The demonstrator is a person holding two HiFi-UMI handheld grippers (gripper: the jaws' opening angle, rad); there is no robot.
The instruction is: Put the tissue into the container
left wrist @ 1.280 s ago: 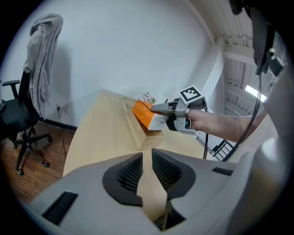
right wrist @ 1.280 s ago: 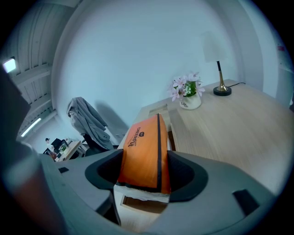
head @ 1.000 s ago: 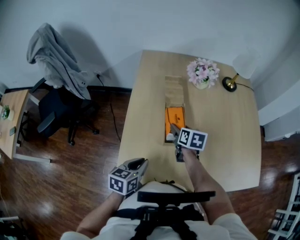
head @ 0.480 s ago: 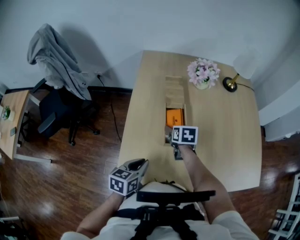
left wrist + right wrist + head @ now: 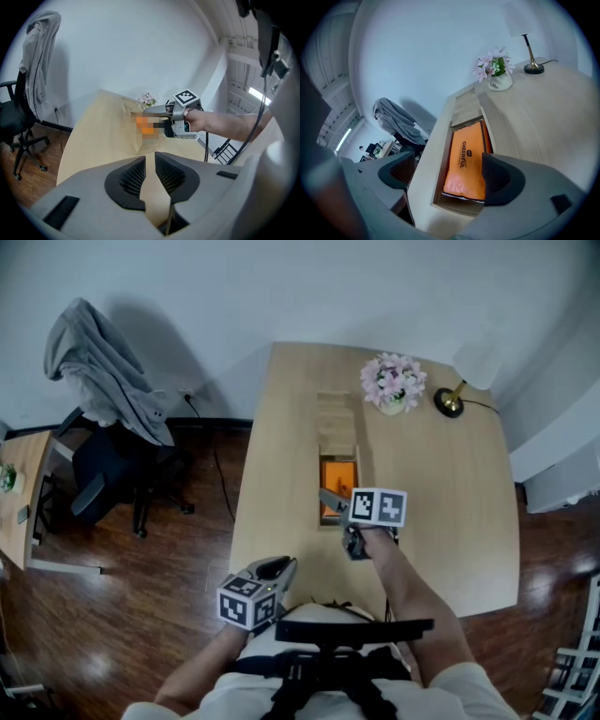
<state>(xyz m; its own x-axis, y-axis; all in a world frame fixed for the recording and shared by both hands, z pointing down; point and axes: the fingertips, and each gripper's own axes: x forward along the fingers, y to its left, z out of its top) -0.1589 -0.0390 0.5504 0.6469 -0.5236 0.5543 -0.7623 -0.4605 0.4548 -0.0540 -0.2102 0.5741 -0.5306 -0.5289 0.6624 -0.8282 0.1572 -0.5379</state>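
As the jaws of the right gripper (image 5: pixel 449 177) are opening and now stand wide apart, their pads do not press the orange tissue pack (image 5: pixel 465 159). It lies flat inside the container (image 5: pixel 467 108), the long recess in the middle of the tabletop (image 5: pixel 441 484); I judge this as the release, so the task looks practically done. One second ago the pack was already down in the recess and only the grip was narrower, while the left gripper (image 5: pixel 150 161) has stayed by the near edge of the tabletop, its jaws almost together on nothing.
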